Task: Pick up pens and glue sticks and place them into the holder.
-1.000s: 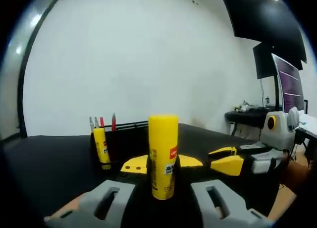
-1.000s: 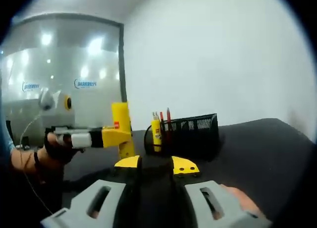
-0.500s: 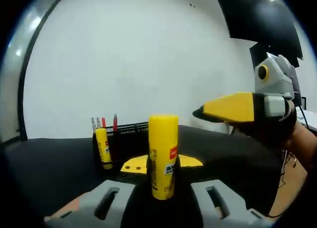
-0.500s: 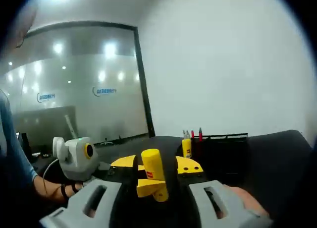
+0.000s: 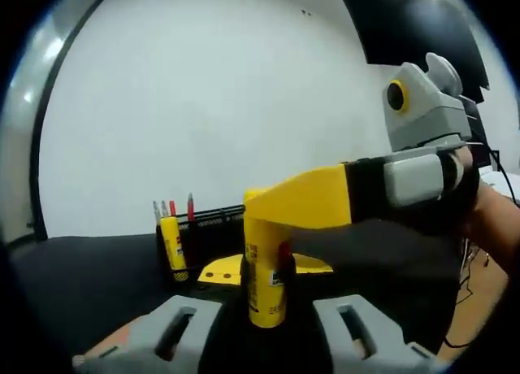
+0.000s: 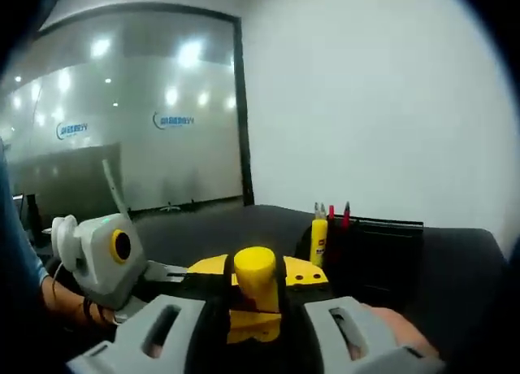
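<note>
Table (image 5: 89,268) cloth is showing black in both views, and it is carrying the black mesh holder (image 5: 213,232) near the white wall. That holder is already keeping a small yellow glue stick (image 5: 171,245) and some pens (image 5: 190,206) with grey and red tops, all standing up. In the right gripper view the holder (image 6: 382,252) is sitting to the right, with the same small stick (image 6: 319,240) and pens (image 6: 346,213) at its near end. Up close, the left gripper (image 5: 266,270) is grasping a big yellow glue stick (image 5: 266,264) upright between its fingers. The right gripper (image 5: 280,211) is reaching in from the right, and its yellow fingers are closing around the cap of that big stick, which is being held up in front of the holder.
</note>
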Available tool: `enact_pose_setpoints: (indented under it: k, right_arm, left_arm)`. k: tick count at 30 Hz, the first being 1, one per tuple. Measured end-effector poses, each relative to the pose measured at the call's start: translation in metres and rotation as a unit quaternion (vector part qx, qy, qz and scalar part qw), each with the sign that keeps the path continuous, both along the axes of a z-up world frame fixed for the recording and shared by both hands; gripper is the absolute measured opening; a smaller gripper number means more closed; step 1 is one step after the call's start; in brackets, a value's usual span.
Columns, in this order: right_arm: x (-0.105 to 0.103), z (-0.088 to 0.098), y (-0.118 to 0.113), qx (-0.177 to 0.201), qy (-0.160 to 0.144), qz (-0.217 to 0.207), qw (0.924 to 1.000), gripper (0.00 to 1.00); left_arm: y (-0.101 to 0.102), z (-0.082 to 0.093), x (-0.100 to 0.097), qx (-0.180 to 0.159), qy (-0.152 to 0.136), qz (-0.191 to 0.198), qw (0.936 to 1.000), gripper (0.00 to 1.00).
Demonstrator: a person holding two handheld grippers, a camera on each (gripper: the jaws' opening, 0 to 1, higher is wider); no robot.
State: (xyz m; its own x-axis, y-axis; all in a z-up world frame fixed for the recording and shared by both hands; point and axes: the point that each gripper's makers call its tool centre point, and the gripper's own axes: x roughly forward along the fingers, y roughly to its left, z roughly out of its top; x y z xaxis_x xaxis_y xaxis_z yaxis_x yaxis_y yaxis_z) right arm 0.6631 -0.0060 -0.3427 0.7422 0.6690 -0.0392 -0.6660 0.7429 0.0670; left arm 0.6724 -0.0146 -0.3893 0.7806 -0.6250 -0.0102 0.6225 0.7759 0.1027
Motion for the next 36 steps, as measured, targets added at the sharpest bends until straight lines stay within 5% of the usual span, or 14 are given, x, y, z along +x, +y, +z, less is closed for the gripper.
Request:
enact_pose_setpoints:
  k: [8, 18, 21, 27, 36]
  right_arm:
    - [0.006, -0.003, 0.005, -0.015, 0.005, -0.008, 0.9998, 0.17]
    - [0.035, 0.007, -0.008, -0.029, -0.002, -0.036, 0.9989, 0.17]
    - [0.044, 0.011, -0.015, -0.018, -0.002, -0.041, 0.999, 0.17]
    - [0.064, 0.014, -0.024, 0.002, 0.003, -0.054, 0.9986, 0.17]
    - [0.089, 0.021, -0.029, -0.001, -0.006, -0.067, 0.9977, 0.17]
  left_arm:
    - [0.007, -0.005, 0.003, -0.01, 0.008, -0.018, 0.9997, 0.18]
    - [0.035, -0.031, 0.005, 0.004, 0.038, -0.073, 0.9966, 0.59]
    - [0.057, -0.034, 0.011, 0.003, 0.041, -0.086, 0.9955, 0.76]
    - [0.097, -0.036, 0.021, -0.022, 0.05, -0.095, 0.9939, 0.94]
    - [0.13, -0.063, 0.045, -0.023, 0.081, -0.077, 0.9934, 0.96]
